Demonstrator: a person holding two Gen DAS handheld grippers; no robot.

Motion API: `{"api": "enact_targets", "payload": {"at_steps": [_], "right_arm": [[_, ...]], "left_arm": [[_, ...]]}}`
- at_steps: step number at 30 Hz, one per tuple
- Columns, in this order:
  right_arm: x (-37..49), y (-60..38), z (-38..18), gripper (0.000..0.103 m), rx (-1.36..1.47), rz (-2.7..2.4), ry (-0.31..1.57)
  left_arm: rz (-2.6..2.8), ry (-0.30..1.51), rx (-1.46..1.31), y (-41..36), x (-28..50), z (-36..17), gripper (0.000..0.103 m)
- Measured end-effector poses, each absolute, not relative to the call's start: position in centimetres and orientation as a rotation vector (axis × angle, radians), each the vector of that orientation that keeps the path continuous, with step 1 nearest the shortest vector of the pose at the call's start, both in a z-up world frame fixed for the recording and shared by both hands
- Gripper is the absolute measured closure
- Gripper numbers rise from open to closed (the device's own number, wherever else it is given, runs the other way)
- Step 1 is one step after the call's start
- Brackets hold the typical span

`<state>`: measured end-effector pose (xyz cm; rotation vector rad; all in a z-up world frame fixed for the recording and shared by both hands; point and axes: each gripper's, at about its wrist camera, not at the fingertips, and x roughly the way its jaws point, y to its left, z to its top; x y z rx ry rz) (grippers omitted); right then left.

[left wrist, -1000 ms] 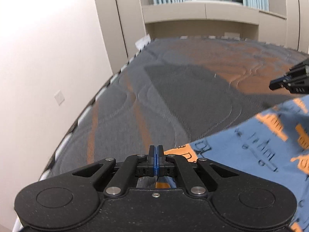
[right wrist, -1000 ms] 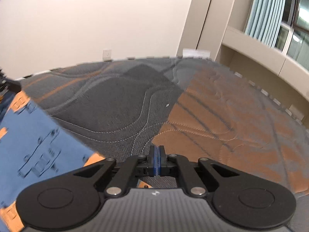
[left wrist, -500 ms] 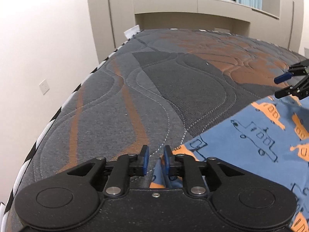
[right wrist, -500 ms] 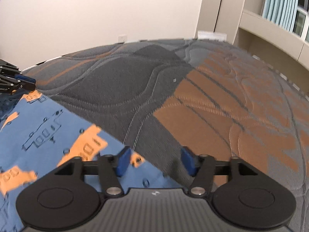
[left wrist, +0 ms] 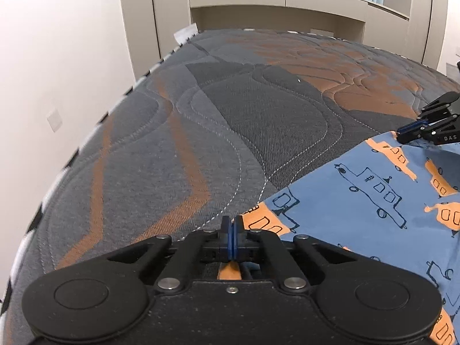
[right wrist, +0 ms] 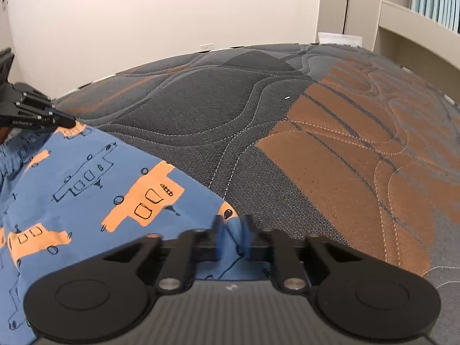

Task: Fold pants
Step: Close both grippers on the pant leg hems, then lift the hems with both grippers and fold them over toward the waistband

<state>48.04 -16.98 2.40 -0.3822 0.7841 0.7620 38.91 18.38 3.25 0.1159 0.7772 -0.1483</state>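
**Pants edge held at two points on the mattress**

The blue pants (left wrist: 382, 189), printed with orange and outlined vehicles, are spread on the quilted grey-and-orange mattress (left wrist: 230, 120), with one straight edge running diagonally between the two grippers.

In the left wrist view, the left gripper (left wrist: 231, 231) is seen with its blue pads pressed together at the corner of the fabric; an orange patch of the cloth is visible directly beneath the closed fingers, though whether cloth is actually caught between the pads cannot be told there. The right gripper (left wrist: 408, 133) appears at the right margin of that view, low over the far corner, its fingers looking nearly closed.

The right wrist view supplies what the left one lacks: the right gripper (right wrist: 231, 235) is shown with a narrow gap between its blurred fingers, and a ridge of blue fabric is gathered into that gap. The left gripper (right wrist: 61, 122) is seen at the left margin, its tip touching the opposite corner of the pants (right wrist: 86, 201).

A wall socket (right wrist: 207, 47) is shown only by the right view; a wall switch plate (left wrist: 54, 120) and cabinets (left wrist: 276, 3) only by the left.
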Motion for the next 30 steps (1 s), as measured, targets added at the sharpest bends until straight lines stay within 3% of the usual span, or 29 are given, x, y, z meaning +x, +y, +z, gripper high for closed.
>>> {"api": "enact_targets", "payload": {"at_steps": [14,20,30], "right_arm": [[41.8,-16.3,6.4,0.099,-0.458,0.550,0.479],[32.5,-19.9,9.5,0.099,-0.380,0.542,0.312],[17.5,-22.8,9.3,0.099,-0.384,0.545,0.224]], "left_arm": [[-0.100,0.531,0.133,16.7,33.8,7.9,0.103],[-0.144,0.343,0.170,14.9,26.8,10.5,0.103],[-0.216,0.316,0.185,13.0,18.0,9.5,0.103]]}}
